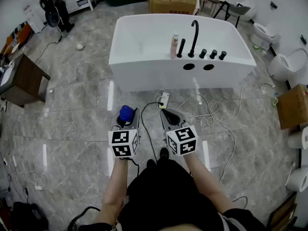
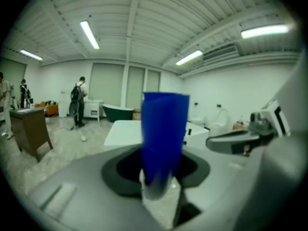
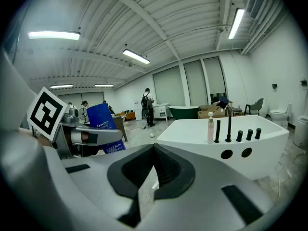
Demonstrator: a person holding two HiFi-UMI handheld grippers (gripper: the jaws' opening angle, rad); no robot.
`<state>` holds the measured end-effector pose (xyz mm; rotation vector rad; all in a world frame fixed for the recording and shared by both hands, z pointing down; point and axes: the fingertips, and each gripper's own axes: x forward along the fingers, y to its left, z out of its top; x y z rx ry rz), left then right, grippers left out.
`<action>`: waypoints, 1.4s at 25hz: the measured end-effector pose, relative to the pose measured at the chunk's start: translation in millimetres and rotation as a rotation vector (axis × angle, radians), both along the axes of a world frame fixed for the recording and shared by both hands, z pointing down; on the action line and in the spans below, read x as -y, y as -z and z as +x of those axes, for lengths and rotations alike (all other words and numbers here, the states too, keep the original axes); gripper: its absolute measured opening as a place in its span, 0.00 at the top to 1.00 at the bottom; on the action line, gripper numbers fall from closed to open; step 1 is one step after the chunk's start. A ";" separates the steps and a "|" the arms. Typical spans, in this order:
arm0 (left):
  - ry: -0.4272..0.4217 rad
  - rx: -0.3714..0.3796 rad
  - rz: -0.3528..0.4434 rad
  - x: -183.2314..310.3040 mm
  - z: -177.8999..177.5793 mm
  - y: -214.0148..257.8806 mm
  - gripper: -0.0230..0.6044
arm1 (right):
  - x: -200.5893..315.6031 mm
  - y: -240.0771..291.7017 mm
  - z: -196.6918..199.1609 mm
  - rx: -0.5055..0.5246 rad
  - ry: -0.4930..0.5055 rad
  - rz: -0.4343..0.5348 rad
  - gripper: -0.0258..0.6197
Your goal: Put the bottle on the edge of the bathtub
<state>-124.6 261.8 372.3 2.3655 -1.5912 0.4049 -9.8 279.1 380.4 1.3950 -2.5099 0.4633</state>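
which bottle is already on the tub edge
The pink bottle, standing on the bathtub rim beside the black faucet; the blue bottle is held in the left tool.

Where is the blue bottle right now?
In the head view, the blue bottle sits low and left of centre, clamped in the left gripper over the marble floor, not yet at the white bathtub ahead.

Count: 1 white bathtub (image 1: 144, 32); 2 bottles: blue bottle (image 1: 126, 113) near, pink bottle (image 1: 173, 46) far; 1 black faucet (image 1: 194, 32); 1 tall black post (image 1: 181, 47); 3 black knobs (image 1: 213, 54); 2 round holes (image 1: 188, 67).
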 end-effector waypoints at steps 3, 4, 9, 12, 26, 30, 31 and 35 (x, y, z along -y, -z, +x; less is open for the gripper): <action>0.004 0.003 0.005 13.5 4.4 1.4 0.71 | 12.6 1.3 7.7 -0.001 0.002 0.004 0.96; 0.005 0.003 0.008 18.3 6.1 2.0 0.71 | 17.1 1.7 10.3 -0.002 0.002 0.007 0.96; 0.002 0.013 0.025 42.8 17.5 5.7 0.71 | 37.9 3.8 21.1 0.008 0.015 0.023 0.96; 0.008 0.018 0.025 54.0 26.5 3.9 0.71 | 47.7 1.9 29.1 0.023 0.022 0.020 0.96; 0.047 0.039 0.030 95.9 46.2 6.9 0.71 | 88.1 0.3 69.2 0.063 -0.014 0.018 0.96; 0.053 0.047 0.031 119.9 42.5 2.5 0.71 | 107.1 -4.6 72.6 0.064 -0.024 0.014 0.96; 0.054 0.048 0.030 127.6 41.5 1.1 0.71 | 113.1 -5.5 72.9 0.063 -0.026 0.015 0.96; 0.048 0.044 0.026 162.6 41.6 -6.4 0.71 | 142.4 -10.3 75.1 0.055 -0.035 0.011 0.96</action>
